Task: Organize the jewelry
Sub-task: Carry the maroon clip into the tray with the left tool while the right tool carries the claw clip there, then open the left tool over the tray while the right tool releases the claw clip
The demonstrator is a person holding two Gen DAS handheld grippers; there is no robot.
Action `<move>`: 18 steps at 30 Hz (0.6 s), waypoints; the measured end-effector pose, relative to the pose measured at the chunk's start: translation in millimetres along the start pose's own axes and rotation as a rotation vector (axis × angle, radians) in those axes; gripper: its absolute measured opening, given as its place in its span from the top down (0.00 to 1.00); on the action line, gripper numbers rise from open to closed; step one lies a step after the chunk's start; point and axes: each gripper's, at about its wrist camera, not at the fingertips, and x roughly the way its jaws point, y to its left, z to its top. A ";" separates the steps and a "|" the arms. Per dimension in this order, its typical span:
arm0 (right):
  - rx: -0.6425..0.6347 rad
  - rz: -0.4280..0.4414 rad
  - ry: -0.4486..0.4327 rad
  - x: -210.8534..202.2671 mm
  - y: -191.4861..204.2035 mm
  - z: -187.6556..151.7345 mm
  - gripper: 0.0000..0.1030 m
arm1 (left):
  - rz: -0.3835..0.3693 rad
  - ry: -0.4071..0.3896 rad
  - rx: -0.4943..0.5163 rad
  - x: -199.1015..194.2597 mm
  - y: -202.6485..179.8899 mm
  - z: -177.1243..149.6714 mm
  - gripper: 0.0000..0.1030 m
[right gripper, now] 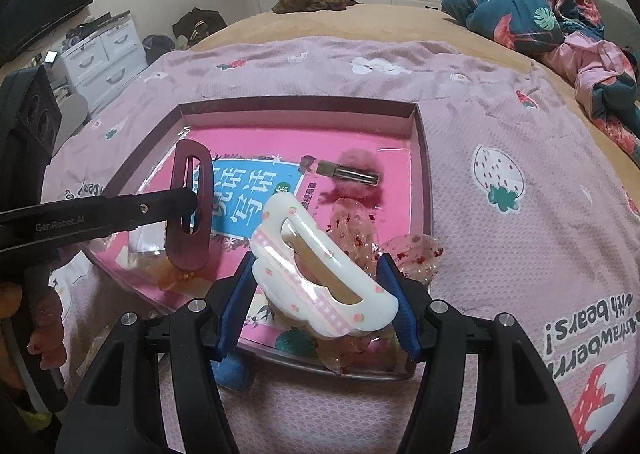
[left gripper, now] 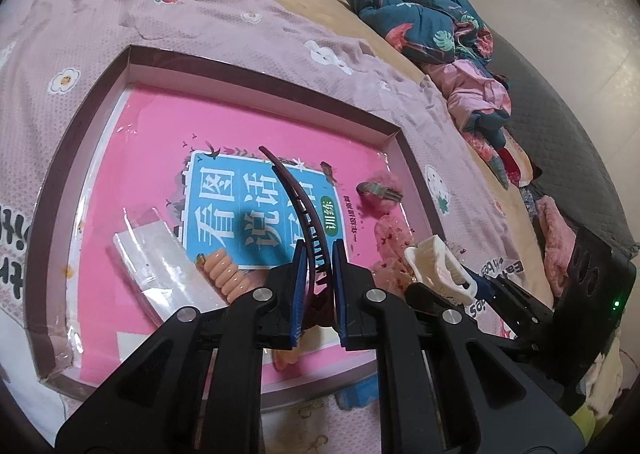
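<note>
The left claw (left gripper: 316,274) is pinching the dark maroon curved plastic hair clip (left gripper: 298,206) shut-tight, its long axis running away over the shallow mauve cardboard tray (left gripper: 256,72) on the bed. To its right, the right claw (right gripper: 316,294) is clamping the white arched hair claw clip (right gripper: 316,266), hanging over the tray's near right corner.

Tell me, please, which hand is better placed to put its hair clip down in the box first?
Probably the left. The left gripper holds the dark red clip over the middle of the box, above bare book cover. The right gripper holds the white clip nearer the box's corner, over crumpled plastic bags.
</note>
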 end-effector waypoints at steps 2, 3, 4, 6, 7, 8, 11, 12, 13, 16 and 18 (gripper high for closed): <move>0.000 0.002 0.005 1.9 1.3 -0.8 0.42 | 0.002 0.000 -0.001 -0.6 1.8 -0.6 0.95; -0.001 0.003 0.011 3.4 2.1 -1.4 0.42 | 0.003 -0.001 -0.002 -1.4 2.8 -1.2 0.95; -0.002 0.006 0.015 4.5 3.1 -1.5 0.42 | 0.006 -0.004 -0.002 -2.8 3.7 -1.9 0.94; -0.009 0.004 0.023 7.2 5.8 -2.7 0.42 | 0.010 -0.005 -0.003 -5.2 4.9 -2.7 0.86; -0.012 0.006 0.027 8.0 6.9 -3.0 0.42 | 0.013 -0.006 -0.002 -6.4 4.5 -3.1 0.82; -0.013 0.007 0.029 8.6 7.3 -3.3 0.42 | 0.017 -0.006 0.002 -7.5 4.1 -3.2 0.81; -0.007 0.005 0.035 9.2 7.9 -4.7 0.41 | 0.029 -0.009 0.017 -11.8 2.8 -3.5 0.81; -0.003 0.006 0.034 8.5 7.6 -5.2 0.41 | 0.030 -0.009 0.019 -13.2 2.1 -3.6 0.81; 0.001 0.009 0.033 7.4 7.6 -5.7 0.39 | 0.031 -0.012 0.022 -14.6 1.3 -3.5 0.81; 0.009 0.005 0.018 -0.1 8.1 -7.2 0.28 | 0.033 -0.022 0.029 -20.3 -1.9 -3.8 0.81; 0.006 0.004 -0.003 -8.9 8.6 -8.6 0.27 | 0.032 -0.024 0.028 -23.1 -3.3 -3.8 0.79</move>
